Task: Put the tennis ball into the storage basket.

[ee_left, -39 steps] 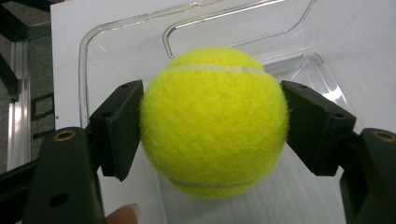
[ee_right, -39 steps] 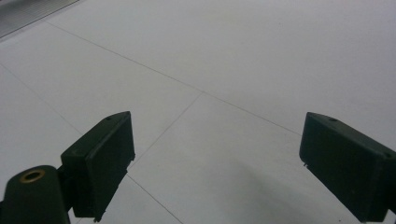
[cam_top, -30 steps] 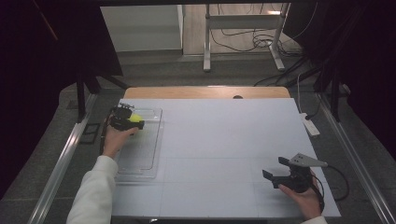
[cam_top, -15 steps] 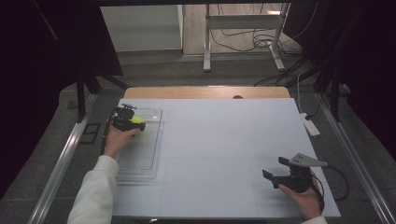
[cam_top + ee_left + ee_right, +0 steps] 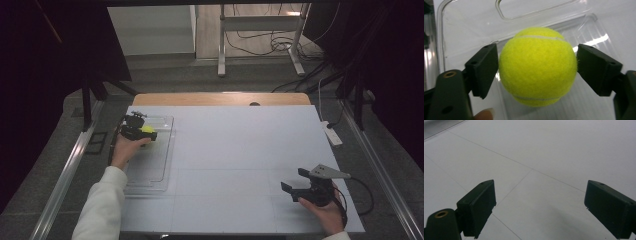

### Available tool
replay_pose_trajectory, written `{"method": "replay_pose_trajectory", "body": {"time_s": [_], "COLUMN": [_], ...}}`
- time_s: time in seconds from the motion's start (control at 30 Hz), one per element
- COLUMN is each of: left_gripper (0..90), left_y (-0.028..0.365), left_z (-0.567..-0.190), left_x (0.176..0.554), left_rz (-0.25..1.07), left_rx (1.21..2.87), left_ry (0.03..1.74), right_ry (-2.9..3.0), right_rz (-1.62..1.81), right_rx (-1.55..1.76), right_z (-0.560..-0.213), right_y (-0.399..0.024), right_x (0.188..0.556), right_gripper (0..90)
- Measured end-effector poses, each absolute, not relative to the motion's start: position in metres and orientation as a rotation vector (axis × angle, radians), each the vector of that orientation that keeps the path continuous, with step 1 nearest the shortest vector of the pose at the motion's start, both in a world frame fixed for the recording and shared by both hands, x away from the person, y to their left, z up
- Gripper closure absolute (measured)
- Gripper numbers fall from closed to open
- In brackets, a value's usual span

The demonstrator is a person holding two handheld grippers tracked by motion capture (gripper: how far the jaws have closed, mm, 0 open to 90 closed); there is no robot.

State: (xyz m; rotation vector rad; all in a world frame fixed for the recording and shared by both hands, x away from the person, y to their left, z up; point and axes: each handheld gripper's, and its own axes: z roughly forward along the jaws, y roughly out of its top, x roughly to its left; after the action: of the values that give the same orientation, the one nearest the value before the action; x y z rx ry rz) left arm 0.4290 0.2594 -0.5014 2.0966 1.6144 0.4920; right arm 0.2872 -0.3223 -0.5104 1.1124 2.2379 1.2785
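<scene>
- Your left claw (image 5: 146,134) sits over the far end of the clear tray (image 5: 159,172), at the left side of the white table (image 5: 240,150).
- The yellow tennis ball (image 5: 537,66) is between its two black jaws, inside the tray.
- The jaws have just been opening. The pad (image 5: 485,68) on one side is right at the ball, maybe just touching it. The pad on the other side stands a little away from it, so the ball is not squeezed.
- Your fingertip (image 5: 484,115) shows at the bottom of the left gripper view.
- Your right claw (image 5: 294,181) is far from the tray, near the right front corner of the table.
- Its jaws are wide apart, and there is just bare table between them.
</scene>
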Motion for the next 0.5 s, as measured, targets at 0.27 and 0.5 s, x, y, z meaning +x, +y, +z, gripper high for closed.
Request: {"method": "replay_pose_trajectory", "body": {"time_s": [0.27, 0.5], "left_gripper": [10.5, 9.6], "left_y": [0.259, 0.258], "left_z": [-0.493, -0.482], "left_x": [0.425, 0.418], "left_rz": [0.507, 0.495], "left_rx": [2.010, 1.953], "left_ry": [1.570, 1.478], "right_ry": [2.239, 2.237], "right_rz": [1.279, 1.281], "right_rx": [1.113, 1.115], "right_z": [-0.511, -0.511], "right_y": [-0.322, -0.322], "right_x": [0.288, 0.288], "right_gripper": [10.5, 10.5]}}
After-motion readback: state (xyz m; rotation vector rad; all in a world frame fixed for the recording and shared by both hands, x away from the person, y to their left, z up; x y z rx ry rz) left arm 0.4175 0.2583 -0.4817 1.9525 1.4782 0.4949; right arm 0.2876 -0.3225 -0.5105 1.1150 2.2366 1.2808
